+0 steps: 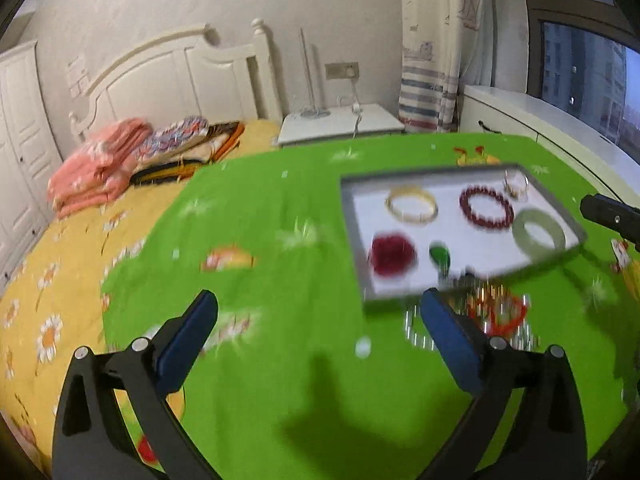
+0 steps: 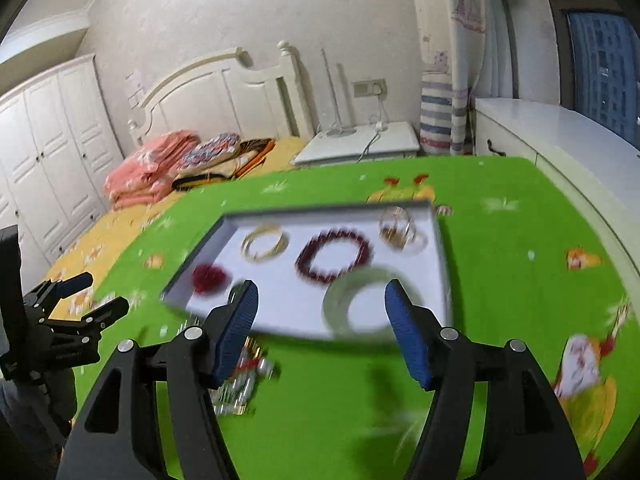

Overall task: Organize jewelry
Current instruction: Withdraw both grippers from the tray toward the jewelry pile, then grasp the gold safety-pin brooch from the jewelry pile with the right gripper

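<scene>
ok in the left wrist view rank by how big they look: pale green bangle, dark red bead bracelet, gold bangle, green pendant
1. pale green bangle, though it lies nearer the camera than the next two
2. dark red bead bracelet and gold bangle: they look alike, so no ranking
3. green pendant, clearly smallest

Motion blur smears all the outlines.

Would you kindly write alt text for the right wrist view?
The open right gripper hovers over a green cloth, facing a white tray of bracelets, including a pale green bangle. Loose jewelry lies before the tray.
</scene>
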The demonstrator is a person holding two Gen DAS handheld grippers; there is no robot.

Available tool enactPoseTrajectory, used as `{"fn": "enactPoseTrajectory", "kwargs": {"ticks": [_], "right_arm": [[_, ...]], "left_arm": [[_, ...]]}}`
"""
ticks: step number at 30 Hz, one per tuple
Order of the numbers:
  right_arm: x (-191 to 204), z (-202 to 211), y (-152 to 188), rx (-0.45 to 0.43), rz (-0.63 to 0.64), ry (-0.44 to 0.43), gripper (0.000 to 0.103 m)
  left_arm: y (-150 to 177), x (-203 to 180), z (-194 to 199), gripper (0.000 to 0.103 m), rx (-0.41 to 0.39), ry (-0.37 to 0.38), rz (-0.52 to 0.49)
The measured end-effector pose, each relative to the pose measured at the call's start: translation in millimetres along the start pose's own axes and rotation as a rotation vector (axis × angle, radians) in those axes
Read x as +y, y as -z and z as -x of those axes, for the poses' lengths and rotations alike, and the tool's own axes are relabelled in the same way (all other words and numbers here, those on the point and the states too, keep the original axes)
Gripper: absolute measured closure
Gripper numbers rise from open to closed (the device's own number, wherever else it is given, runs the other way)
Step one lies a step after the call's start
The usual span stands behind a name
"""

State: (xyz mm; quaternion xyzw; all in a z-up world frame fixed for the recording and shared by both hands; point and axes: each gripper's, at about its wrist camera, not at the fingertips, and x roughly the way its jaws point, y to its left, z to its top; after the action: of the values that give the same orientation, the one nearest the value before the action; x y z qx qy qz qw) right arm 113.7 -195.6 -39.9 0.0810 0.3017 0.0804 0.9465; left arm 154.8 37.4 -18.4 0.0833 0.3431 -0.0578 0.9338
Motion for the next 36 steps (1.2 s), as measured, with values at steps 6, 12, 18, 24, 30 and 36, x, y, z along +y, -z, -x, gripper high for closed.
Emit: {"fn": "enactPoseTrajectory", "kwargs": {"ticks": [6, 12, 18, 24, 30, 36], "right_arm": [[39, -4, 34, 0.047, 0.193, -0.001, 0.04], [56, -12, 46, 0.091, 0.282, 0.008, 0.045], [75, -12, 52, 0.114, 0.35, -0.048, 0.054], [98, -15, 65, 0.17, 0.456, -0.156, 0.056], [97, -34, 58, 0.227, 0.458, -0.214, 0.056], [90, -37, 60, 0.284, 0.423, -0.217, 0.056]], "left_arm": [[50, 7, -5, 0.005, 0.072, 0.056, 0.032], [59, 14, -9, 0.005, 0.08, 0.099, 0.062], [60, 17, -13, 0.005, 0.092, 0.145, 0.096], [61, 29, -15, 0.005, 0.099, 0.189, 0.167], [61, 29, -13, 0.005, 0.092, 0.2, 0.164], [61, 31, -13, 0.005, 0.097, 0.207, 0.173]]}}
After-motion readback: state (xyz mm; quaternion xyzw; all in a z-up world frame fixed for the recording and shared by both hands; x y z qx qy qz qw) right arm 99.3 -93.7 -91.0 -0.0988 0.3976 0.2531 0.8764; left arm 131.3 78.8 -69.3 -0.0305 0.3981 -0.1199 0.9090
